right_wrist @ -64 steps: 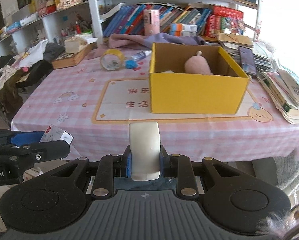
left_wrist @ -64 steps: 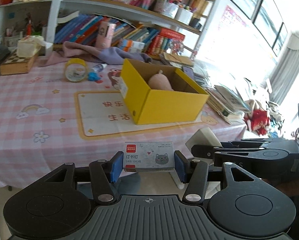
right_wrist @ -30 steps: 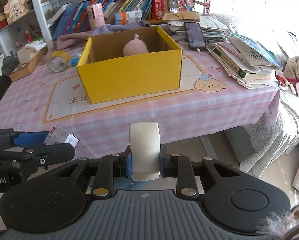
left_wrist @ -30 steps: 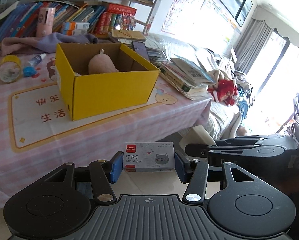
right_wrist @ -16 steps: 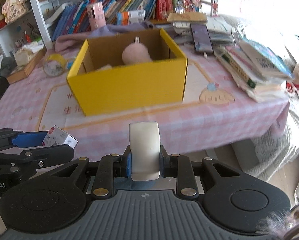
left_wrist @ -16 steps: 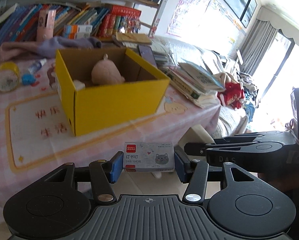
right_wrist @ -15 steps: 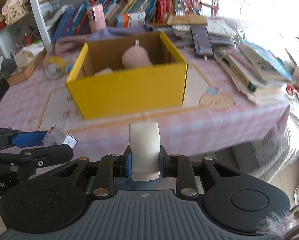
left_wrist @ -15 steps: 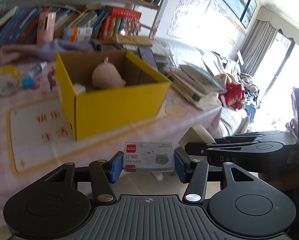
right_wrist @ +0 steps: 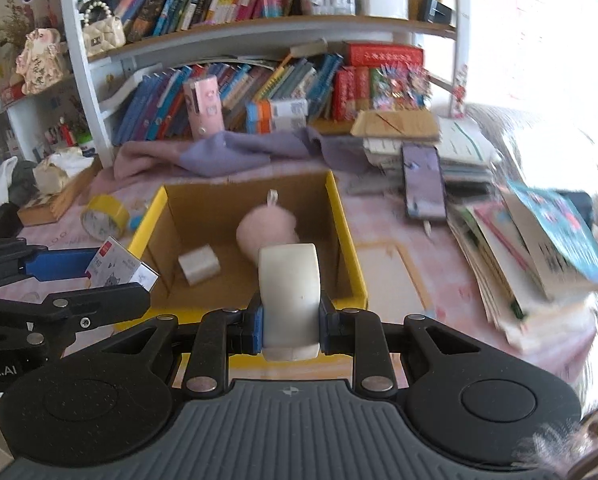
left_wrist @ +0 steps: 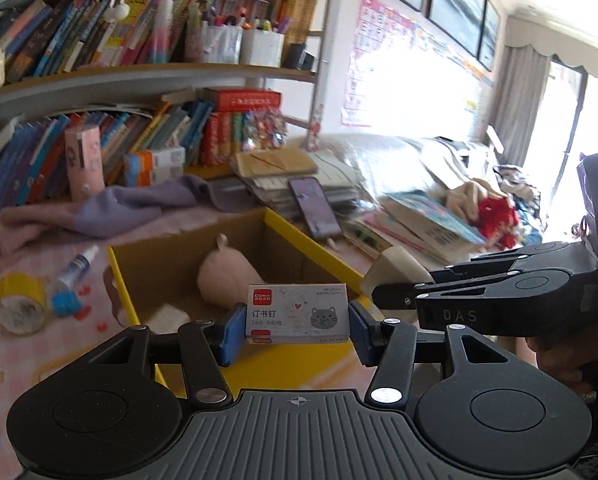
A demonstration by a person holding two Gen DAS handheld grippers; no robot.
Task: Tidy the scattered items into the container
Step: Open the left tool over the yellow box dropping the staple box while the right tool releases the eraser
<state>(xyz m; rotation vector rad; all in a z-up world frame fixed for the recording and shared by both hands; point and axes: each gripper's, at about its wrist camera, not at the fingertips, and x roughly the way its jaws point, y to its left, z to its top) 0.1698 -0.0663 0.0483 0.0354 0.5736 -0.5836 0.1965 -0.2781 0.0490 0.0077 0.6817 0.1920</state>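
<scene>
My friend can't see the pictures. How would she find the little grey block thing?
Find the yellow box in the middle of the pink checked table. The grey block lies on its brown floor near the left wall, lower left of the fluffy pink ball. It is the only small, hard-edged, pale grey cube inside.

Staple box [left_wrist: 297,314] reads "订书钉 24/6" (red logo illegible); right hand-held gripper [left_wrist: 383,280] "DAS".
</scene>
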